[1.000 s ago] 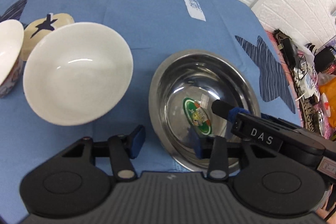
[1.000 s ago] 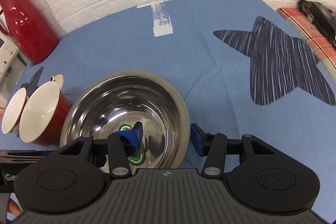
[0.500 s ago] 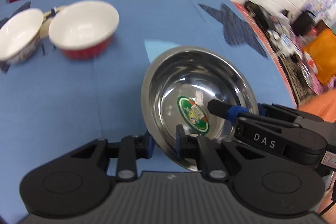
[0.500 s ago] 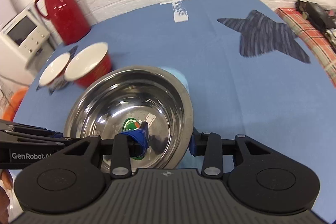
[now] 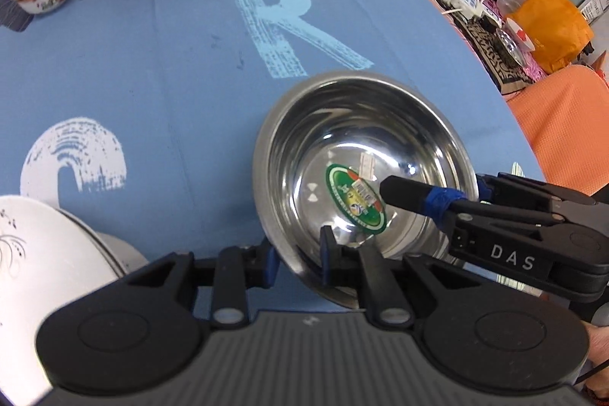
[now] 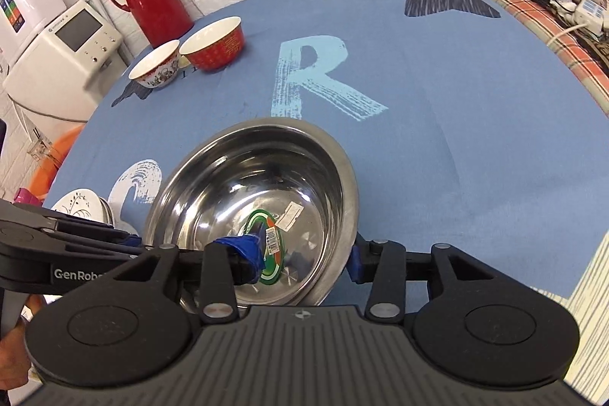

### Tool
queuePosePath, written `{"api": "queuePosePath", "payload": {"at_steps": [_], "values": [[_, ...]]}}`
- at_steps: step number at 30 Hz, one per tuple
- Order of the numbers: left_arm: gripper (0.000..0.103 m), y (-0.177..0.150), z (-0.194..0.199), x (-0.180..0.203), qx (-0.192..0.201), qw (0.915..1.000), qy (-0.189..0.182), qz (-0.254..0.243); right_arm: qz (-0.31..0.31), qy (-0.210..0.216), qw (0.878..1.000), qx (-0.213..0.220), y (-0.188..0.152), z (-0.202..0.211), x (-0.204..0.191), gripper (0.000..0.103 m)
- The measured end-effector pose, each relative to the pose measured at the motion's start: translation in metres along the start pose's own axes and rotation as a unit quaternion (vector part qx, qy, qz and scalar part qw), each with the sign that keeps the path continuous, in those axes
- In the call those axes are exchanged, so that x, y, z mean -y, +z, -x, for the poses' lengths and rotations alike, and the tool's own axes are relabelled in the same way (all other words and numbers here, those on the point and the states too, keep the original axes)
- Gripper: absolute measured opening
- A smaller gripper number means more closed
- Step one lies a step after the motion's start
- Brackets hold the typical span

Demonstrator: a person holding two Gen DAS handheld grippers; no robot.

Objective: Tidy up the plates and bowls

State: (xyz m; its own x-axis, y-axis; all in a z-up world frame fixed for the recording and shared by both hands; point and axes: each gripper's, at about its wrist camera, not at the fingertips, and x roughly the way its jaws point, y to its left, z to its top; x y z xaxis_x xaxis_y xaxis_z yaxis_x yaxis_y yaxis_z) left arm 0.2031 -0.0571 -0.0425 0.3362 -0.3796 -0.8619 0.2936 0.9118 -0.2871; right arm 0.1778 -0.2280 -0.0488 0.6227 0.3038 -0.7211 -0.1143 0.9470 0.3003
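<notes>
Clamping opposite rims, the left hand-held gripper (image 5: 297,259) and right hand-held gripper (image 6: 306,259) each pinched the steel bowl (image 5: 361,155), sharing its weight above the bench (image 5: 152,63), presumably for stacking.

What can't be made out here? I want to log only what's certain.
- Steel bowl underside: both views, hidden by its own wall.
- White plates: left wrist view, cut off by the frame edge.
- Sticker text: right wrist view, too small and partly behind the right gripper.
</notes>
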Motion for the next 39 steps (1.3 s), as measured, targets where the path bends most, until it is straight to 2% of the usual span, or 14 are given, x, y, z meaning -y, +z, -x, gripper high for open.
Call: {"api": "queuePosePath", "payload": {"at_steps": [3,9,11,12,13,14,17,22,25,29,31,34,36,39], "values": [[0.01,-0.005,0.001,0.008,-0.002,0.9999,0.002,-0.015,-0.007,0.0,1.0,-0.011,-0.005,0.001,0.004,0.029],[0.011,-0.011,-0.011,0.009,-0.029,0.9994,-0.017,-0.012,-0.001,-0.006,0.999,-0.035,-0.019,0.001,0.01,0.029],[0.014,-0.013,-0.014,0.011,-0.029,0.9994,-0.011,-0.017,-0.002,-0.006,0.999,-0.047,-0.02,-0.001,0.013,0.029],[0.021,-0.013,-0.014,0.011,-0.027,0.9994,-0.012,-0.019,-0.008,-0.004,0.999,-0.047,-0.019,-0.001,0.015,0.03],[0.051,-0.014,-0.014,0.012,-0.027,0.9993,-0.013,-0.022,-0.014,-0.001,0.999,-0.051,-0.019,-0.001,0.015,0.03],[0.065,-0.015,-0.012,0.011,-0.027,0.9993,-0.013,-0.02,-0.018,0.002,0.998,-0.057,-0.018,-0.001,0.016,0.03],[0.065,-0.015,0.001,0.006,-0.008,0.9997,-0.002,-0.024,-0.018,-0.002,0.998,-0.059,-0.015,0.004,0.018,0.03],[0.065,-0.005,0.037,-0.028,0.023,0.9997,-0.004,0.001,-0.037,-0.014,0.999,-0.012,0.009,0.026,0.031,0.03],[0.065,0.007,0.061,-0.06,0.054,0.9981,0.017,0.025,-0.037,-0.011,0.999,0.006,0.032,0.031,0.026,0.03],[0.065,0.029,0.087,-0.112,0.086,0.9922,0.062,0.065,-0.004,0.008,1.0,0.017,0.07,0.022,-0.002,0.03],[0.065,0.05,0.092,-0.137,0.092,0.9885,0.075,0.094,0.014,0.02,1.0,0.019,0.094,0.008,-0.019,0.03],[0.065,0.088,0.092,-0.159,0.101,0.9865,0.043,0.122,0.025,0.03,0.999,0.011,0.136,-0.027,-0.04,0.031],[0.065,0.115,0.083,-0.165,0.099,0.9846,0.031,0.141,0.027,0.027,0.999,-0.005,0.165,-0.061,-0.05,0.031],[0.065,0.154,0.055,-0.175,0.094,0.9778,0.037,0.183,0.014,0.018,0.999,-0.03,0.199,-0.115,-0.058,0.032]]}}
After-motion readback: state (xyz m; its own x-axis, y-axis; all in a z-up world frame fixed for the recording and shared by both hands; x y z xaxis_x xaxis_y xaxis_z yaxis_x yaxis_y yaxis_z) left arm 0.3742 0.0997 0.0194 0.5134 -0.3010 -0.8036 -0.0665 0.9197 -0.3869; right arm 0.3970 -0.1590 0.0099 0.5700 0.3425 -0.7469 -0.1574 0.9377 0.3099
